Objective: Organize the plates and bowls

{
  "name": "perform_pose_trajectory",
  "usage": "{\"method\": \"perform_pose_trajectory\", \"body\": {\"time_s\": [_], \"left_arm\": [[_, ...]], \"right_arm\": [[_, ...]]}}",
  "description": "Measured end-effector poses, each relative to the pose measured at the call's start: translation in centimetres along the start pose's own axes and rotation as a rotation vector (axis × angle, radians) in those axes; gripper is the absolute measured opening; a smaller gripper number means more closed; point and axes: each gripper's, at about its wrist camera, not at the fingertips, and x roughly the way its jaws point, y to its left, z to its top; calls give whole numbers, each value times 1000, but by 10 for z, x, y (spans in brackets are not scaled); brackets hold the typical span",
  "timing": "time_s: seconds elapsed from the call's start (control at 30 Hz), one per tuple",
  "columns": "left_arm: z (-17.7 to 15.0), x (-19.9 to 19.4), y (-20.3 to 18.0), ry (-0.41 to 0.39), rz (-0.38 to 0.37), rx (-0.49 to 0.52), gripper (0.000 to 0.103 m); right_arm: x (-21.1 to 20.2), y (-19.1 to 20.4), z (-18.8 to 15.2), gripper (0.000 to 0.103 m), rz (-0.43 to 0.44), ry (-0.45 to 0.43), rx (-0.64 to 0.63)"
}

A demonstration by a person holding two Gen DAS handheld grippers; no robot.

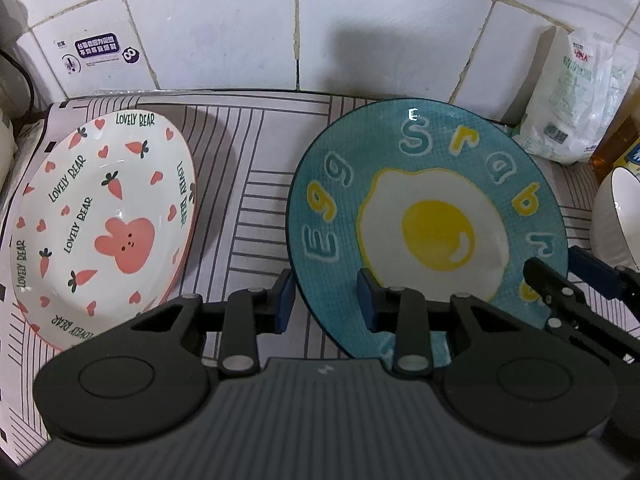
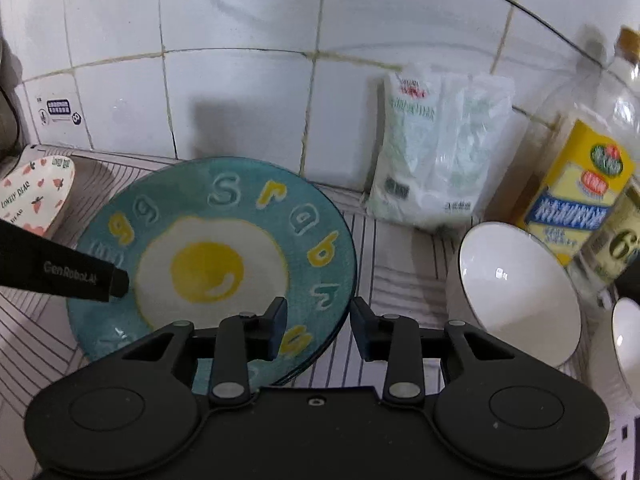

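Jaws gaping, both the left hand-held gripper (image 1: pixel 326 300) and right hand-held gripper (image 2: pixel 318 330) straddle the teal egg plate's (image 1: pixel 432 152) six-o'clock rim.

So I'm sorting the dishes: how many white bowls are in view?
2: one white bowl right of the blue egg plate, the second bowl cut off at the right edge. More may be hidden.

A home kitchen: white wall tiles (image 2: pixel 240 92) with stained grout rise beyond the right claw (image 2: pixel 318 328), a cooking oil bottle (image 2: pixel 580 196) and a plastic bag of seasoning (image 2: pixel 436 160) stand ahead to its right, and a striped liner covers the table (image 1: pixel 248 184).
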Motion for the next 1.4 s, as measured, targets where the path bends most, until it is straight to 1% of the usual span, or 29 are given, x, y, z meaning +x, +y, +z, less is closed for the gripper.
{"method": "perform_pose_trajectory", "body": {"time_s": [0.17,0.33,0.6,0.67,0.73,0.8,0.93,1.1,1.2,1.33,1.4], "left_arm": [[-8,-11,4,-1,-14,-7,30],[-19,-41,10,-24,-23,-4,30],[-43,-95,27,-80,-8,31,30],[-52,-108,33,-96,-1,45,30],[-61,-123,41,-128,-4,63,30],[-69,-137,48,-145,-1,70,30],[-85,-155,61,-176,44,75,31],[-97,-162,85,-168,63,36,35],[-103,-162,98,-162,85,26,40],[-107,-160,118,-159,84,-8,43],[-108,-158,124,-169,93,-6,51]], "right_arm": [[-9,-3,-2,40,27,-1,32],[-41,0,-1,41,29,-28,29],[-102,18,1,58,93,-50,31],[-112,22,0,59,116,-50,31],[-124,28,0,60,121,-58,29],[-141,37,1,67,149,-87,13],[-165,57,3,68,204,-122,-24],[-178,81,4,71,261,-127,-61],[-178,95,4,73,288,-119,-89],[-174,110,3,75,310,-108,-117],[-169,116,4,75,318,-98,-122]]}}
